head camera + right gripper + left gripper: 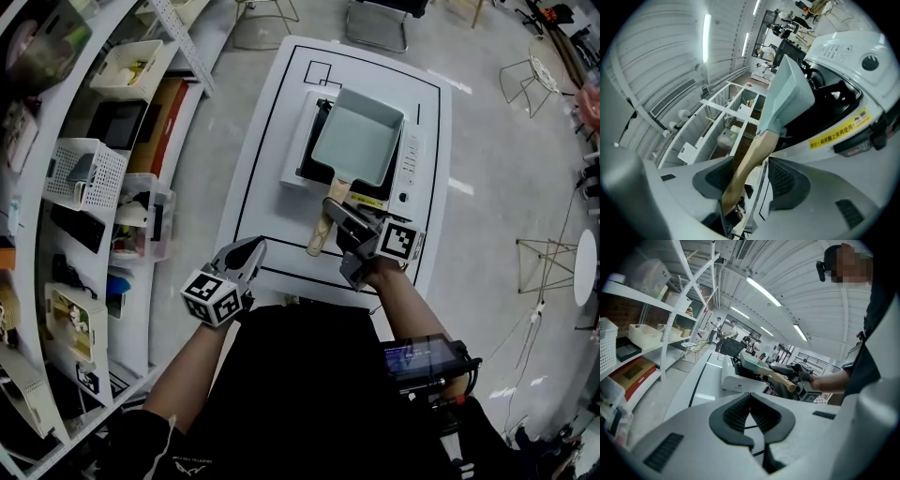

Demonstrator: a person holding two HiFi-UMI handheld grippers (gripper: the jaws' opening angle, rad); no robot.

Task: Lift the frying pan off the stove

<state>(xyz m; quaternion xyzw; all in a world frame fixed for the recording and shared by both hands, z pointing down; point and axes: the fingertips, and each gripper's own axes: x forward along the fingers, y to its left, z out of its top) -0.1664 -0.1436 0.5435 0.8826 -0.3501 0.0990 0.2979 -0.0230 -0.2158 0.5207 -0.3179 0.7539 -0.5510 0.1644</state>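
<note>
The right claw (750, 176) stands open around the wooden handle (323, 225) of the frying pan (359, 136), perhaps touching one pad; the left claw (246, 255) is closed, empty. The pan rests on the stove (410, 169); shelves (56, 234) flank the bench (272, 141).

Frying pan (358, 139) is one of those rectangular ones, pale blue-green with straight walls, and it's sitting on the stove (411, 164) up around 12 o'clock in the head view. It's skewed a little clockwise against the stove. The light wooden handle (323, 225) pokes out past the stove's edge toward 7 o'clock. The stove's a flat white tabletop unit with a black top, and its control strip runs along the pan's 3 o'clock side.
</note>
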